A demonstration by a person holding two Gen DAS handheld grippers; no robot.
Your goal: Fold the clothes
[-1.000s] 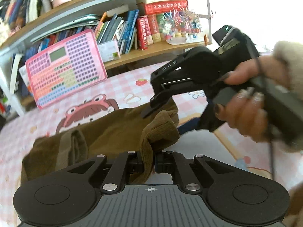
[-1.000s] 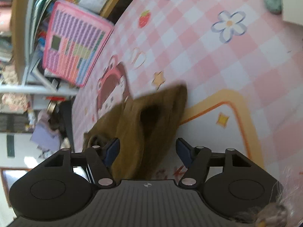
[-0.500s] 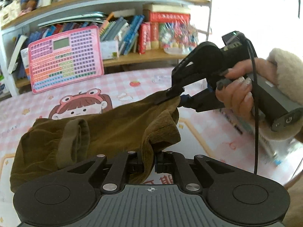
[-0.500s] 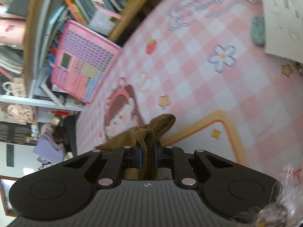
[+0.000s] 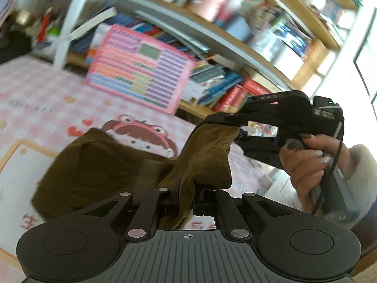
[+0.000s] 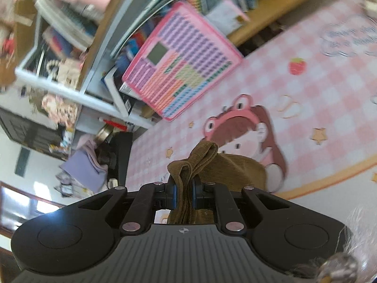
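Pink-and-white checked matting (image 5: 40,87) covers the surface, printed with a cartoon girl in a frog hood (image 6: 245,127), stars and a strawberry. On it lies a brown garment (image 5: 94,165) of soft, ribbed, corduroy-like cloth, bunched in thick folds, its far bulk resting on the mat while one edge is lifted clear. The left gripper (image 5: 186,202) is clamped on a fold of that raised edge. The right gripper (image 6: 183,193), held by a hand (image 5: 308,162) in a fluffy pale cuff, pinches another gathered corner between its blue pads (image 6: 173,194), with the cloth stretched between the two tools. Behind stands a pink rectangular toy tablet (image 5: 141,68) with rows of coloured keys, leaning against a wooden bookshelf (image 5: 235,37) crowded with books.
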